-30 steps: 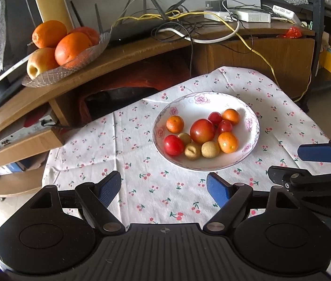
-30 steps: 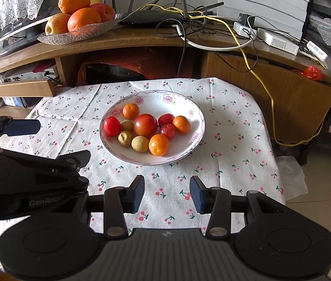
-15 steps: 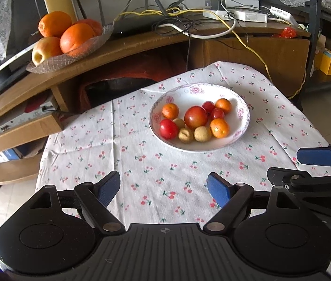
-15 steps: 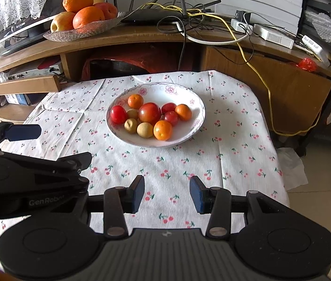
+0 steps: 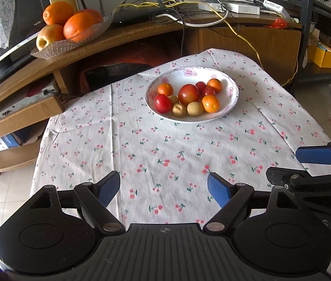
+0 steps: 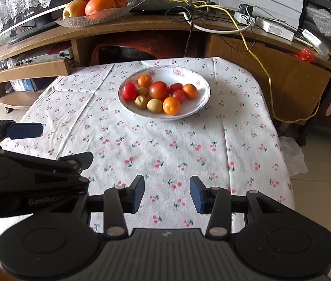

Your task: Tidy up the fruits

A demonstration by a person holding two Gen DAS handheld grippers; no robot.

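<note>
A white flowered bowl [image 5: 232, 83] [image 6: 201, 80] sits toward the far side of the cherry-print tablecloth [image 5: 165, 154] [image 6: 165, 145]. It holds several small fruits: oranges, red tomato-like fruits and tan round ones, with a larger red fruit [image 5: 188, 93] [image 6: 158, 90] in the middle. My left gripper [image 5: 164, 187] is open and empty over the near part of the cloth, well short of the bowl. My right gripper [image 6: 167, 194] is also open and empty, equally far back. Each gripper shows at the edge of the other's view.
A glass dish [image 5: 55, 46] [image 6: 95, 20] with large oranges and apples rests on the wooden shelf unit behind the table. Routers, cables and a yellow cord [image 6: 259, 61] clutter that shelf. Tiled floor lies to the left and right of the table.
Both grippers have pulled back from the bowl, which now appears smaller and farther away. Both stay open and empty.
</note>
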